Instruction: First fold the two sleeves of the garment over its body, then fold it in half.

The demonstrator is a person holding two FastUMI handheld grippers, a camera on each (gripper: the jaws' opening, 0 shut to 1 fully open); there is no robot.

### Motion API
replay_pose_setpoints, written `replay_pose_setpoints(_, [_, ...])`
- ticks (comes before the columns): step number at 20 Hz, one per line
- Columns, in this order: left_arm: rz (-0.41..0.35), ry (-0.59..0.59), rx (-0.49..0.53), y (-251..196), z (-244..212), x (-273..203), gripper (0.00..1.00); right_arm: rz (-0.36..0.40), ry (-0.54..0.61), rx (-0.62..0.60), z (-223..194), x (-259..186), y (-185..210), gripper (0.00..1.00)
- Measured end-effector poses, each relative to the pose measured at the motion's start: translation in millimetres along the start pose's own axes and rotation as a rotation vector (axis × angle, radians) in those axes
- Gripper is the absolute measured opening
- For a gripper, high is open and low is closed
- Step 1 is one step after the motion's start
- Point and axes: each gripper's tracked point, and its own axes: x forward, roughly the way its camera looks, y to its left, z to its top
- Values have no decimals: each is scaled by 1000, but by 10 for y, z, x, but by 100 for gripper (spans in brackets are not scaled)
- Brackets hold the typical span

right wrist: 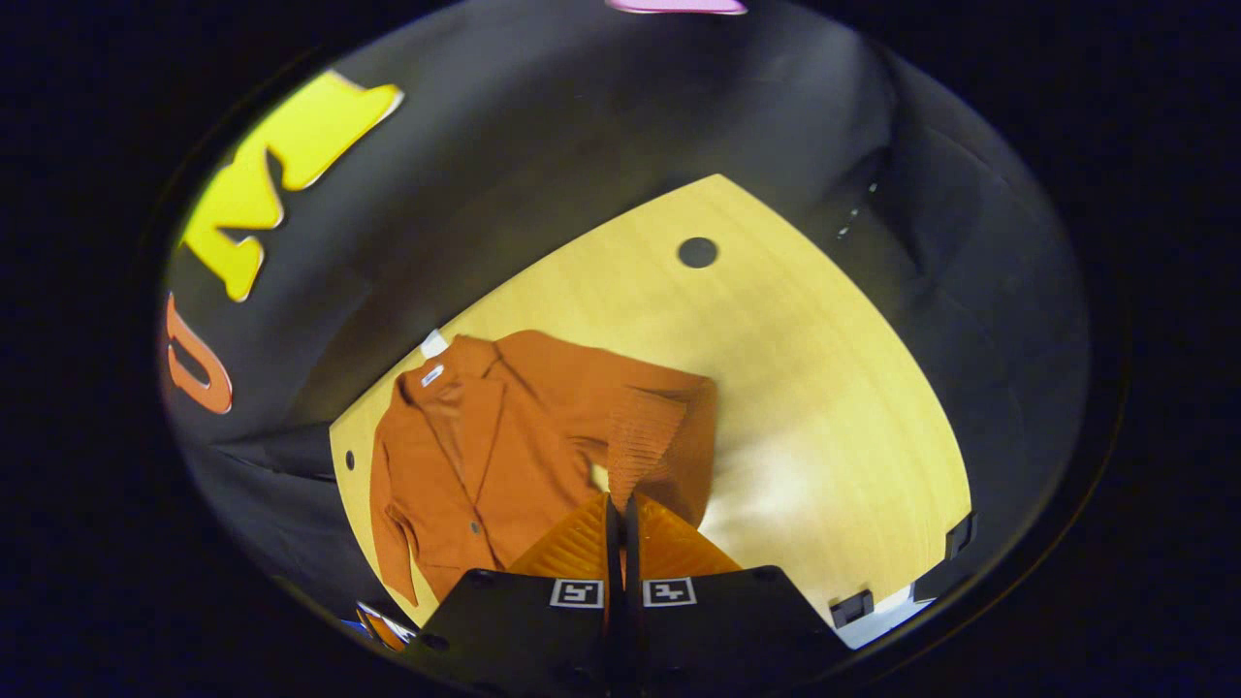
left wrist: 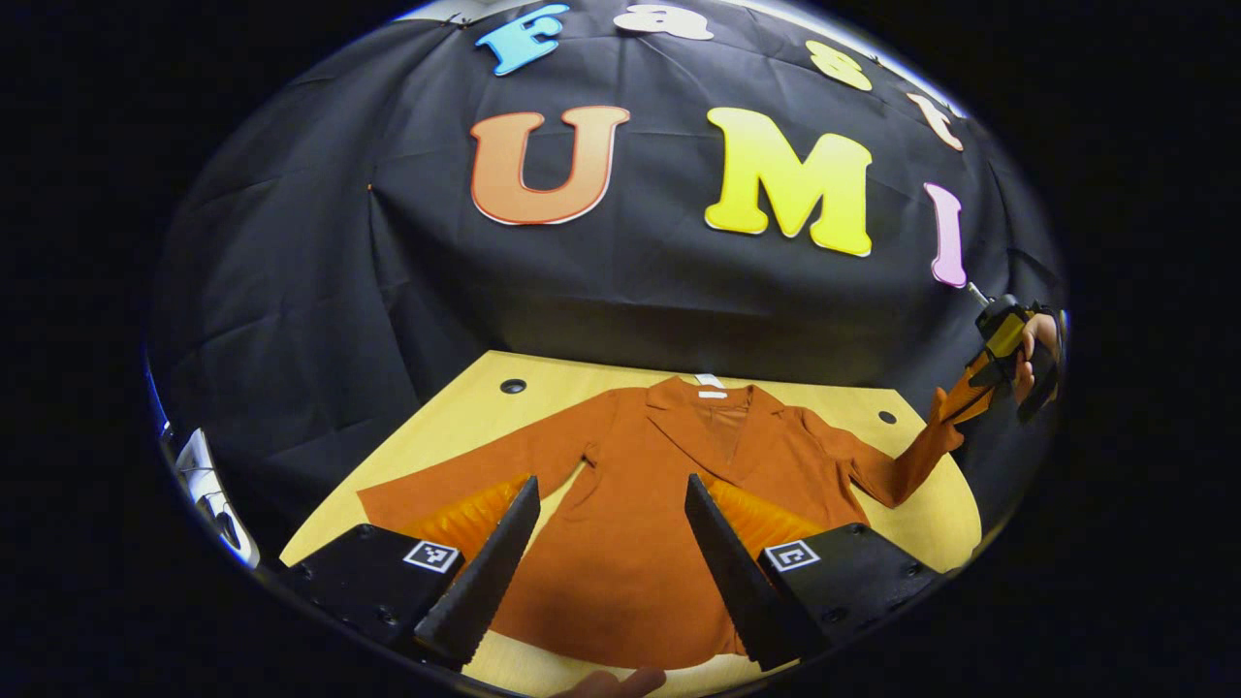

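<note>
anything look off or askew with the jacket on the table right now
Nothing damaged. The jacket lies flat on the table, but one sleeve is lifted off it, pinched by the right gripper. The left gripper is open above the body.

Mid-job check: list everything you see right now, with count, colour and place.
Garment: one, rust-orange, spread flat on the table, collar toward the wall.
Right sleeve: one, rust-orange, lifted off the table's right edge by the right gripper.
Left sleeve: one, rust-orange, lying flat, spread out.
Table: one, light wood, with dark round holes near its corners.
Booth wall: black cloth, behind the table.
Left gripper: jaws wide apart, above the garment's lower body.
Right gripper: jaws closed on the right sleeve's cuff.
Hand: holding the right gripper.
</note>
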Motion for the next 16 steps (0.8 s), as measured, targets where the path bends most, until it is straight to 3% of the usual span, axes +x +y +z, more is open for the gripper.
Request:
replay_pose_setpoints(9, [59,19,-60,734,-53,-28,98,135,83,-205,-579,562,2055,0])
replay_pose_setpoints(16, [92,63,-69,1138,-243,107,98,195,117,-303,-1018,1240,3356,0])
